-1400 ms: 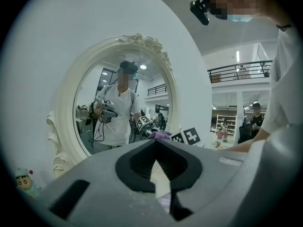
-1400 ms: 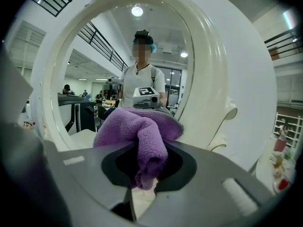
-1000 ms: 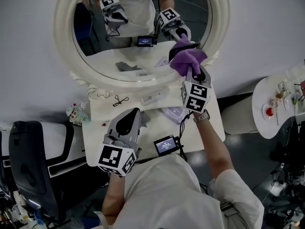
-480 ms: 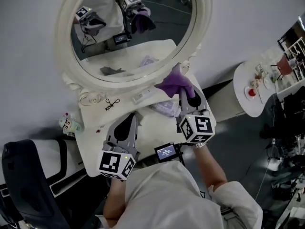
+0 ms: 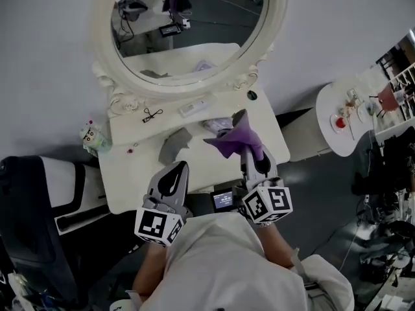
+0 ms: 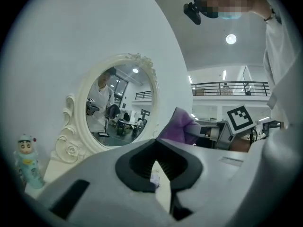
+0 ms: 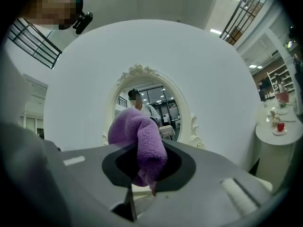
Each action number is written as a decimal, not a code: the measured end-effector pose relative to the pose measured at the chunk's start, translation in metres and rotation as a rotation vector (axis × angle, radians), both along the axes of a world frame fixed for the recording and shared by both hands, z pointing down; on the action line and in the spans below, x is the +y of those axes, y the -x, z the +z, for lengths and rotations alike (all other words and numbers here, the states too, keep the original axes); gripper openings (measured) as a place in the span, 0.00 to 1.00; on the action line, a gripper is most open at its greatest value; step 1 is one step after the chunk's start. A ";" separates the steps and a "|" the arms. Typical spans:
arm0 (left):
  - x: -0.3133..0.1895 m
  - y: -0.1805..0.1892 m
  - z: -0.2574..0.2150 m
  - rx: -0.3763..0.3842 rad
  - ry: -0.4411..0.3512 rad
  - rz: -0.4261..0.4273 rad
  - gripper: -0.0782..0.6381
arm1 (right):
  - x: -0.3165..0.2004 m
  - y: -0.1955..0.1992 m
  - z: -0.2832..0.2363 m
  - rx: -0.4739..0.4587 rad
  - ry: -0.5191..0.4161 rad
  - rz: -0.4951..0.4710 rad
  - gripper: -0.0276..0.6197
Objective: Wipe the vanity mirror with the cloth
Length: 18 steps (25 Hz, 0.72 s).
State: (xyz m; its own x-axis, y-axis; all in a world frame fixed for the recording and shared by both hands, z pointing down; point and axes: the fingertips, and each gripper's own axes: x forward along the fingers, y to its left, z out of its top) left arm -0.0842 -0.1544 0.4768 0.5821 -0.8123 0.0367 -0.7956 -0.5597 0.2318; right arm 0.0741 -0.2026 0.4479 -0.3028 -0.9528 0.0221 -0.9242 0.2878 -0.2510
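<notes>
The oval vanity mirror [image 5: 188, 24] in its white ornate frame [image 5: 194, 87] stands at the back of the white vanity table [image 5: 130, 173]. My right gripper [image 5: 244, 142] is shut on a purple cloth [image 5: 235, 141] and holds it over the table's right half, well short of the glass. The right gripper view has the cloth [image 7: 139, 143] bunched between the jaws, with the mirror [image 7: 151, 103] behind it. My left gripper [image 5: 175, 170] hovers near the table's front edge, shut with nothing in it. From the left gripper view [image 6: 155, 163], the cloth [image 6: 177, 126] shows to the right of the mirror [image 6: 118, 108].
On the table lie a grey object [image 5: 172, 144], a white bar [image 5: 194, 107], a black clip [image 5: 152, 115] and a small doll [image 5: 94, 137]. A dark chair [image 5: 32, 199] stands at the left. A round white side table [image 5: 350, 118] with small items is at the right.
My right gripper has drawn back with the cloth from the mirror's lower right rim to above the table. The left gripper has stayed near the front edge.
</notes>
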 end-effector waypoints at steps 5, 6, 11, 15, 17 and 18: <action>0.080 -0.012 0.027 -0.086 0.009 -0.096 0.11 | 0.068 -0.005 0.020 -0.046 -0.011 -0.107 0.13; 0.094 -0.019 0.031 -0.092 0.013 -0.119 0.11 | 0.082 -0.011 0.025 -0.047 -0.005 -0.125 0.13; 0.184 -0.056 0.041 -0.068 0.060 -0.227 0.11 | 0.164 -0.052 0.055 -0.065 0.050 -0.164 0.13; 0.242 -0.080 0.051 -0.120 0.110 -0.209 0.11 | 0.217 -0.074 0.071 -0.065 0.096 -0.193 0.13; 0.262 -0.085 0.046 -0.142 0.099 -0.191 0.11 | 0.244 -0.083 0.070 -0.056 0.090 -0.186 0.13; 0.268 -0.086 0.041 -0.146 0.088 -0.182 0.11 | 0.256 -0.088 0.067 -0.050 0.083 -0.176 0.13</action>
